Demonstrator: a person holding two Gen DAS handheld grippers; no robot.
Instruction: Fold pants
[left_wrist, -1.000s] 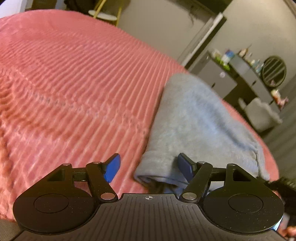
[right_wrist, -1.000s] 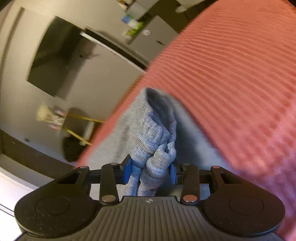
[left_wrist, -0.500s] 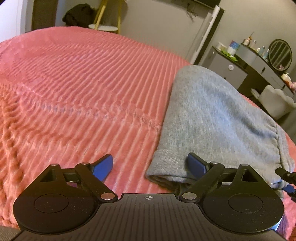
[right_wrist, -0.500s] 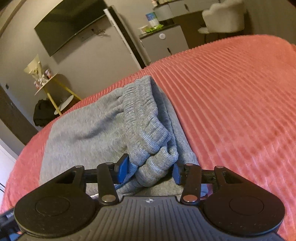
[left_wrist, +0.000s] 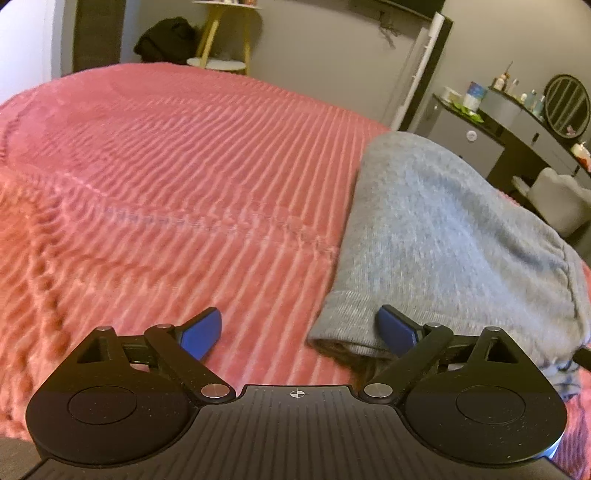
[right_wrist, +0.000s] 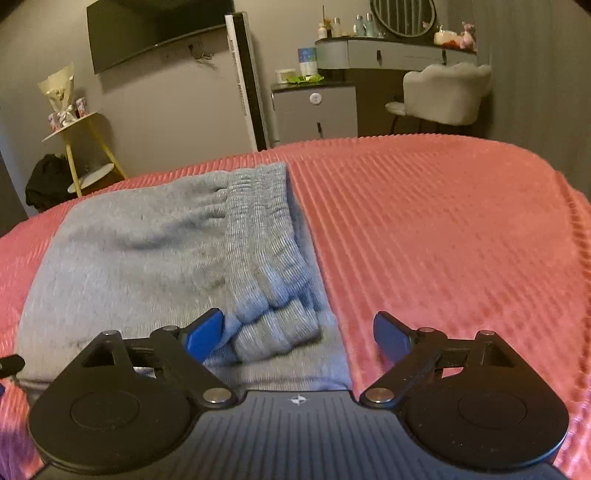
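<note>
My left gripper (left_wrist: 299, 330) is spread wide, holding nothing, beside the folded end of the pants (left_wrist: 439, 236). They lie folded on the pink blanket (left_wrist: 177, 177). My right gripper (right_wrist: 297, 334) is released at the waistband (right_wrist: 266, 236). Folding looks finished.

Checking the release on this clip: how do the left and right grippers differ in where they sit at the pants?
The left gripper sits at the plain hem end of the pants, over that corner and the blanket. The right gripper sits at the ribbed waistband, which lies between its fingers. Both are open and hold nothing.
</note>
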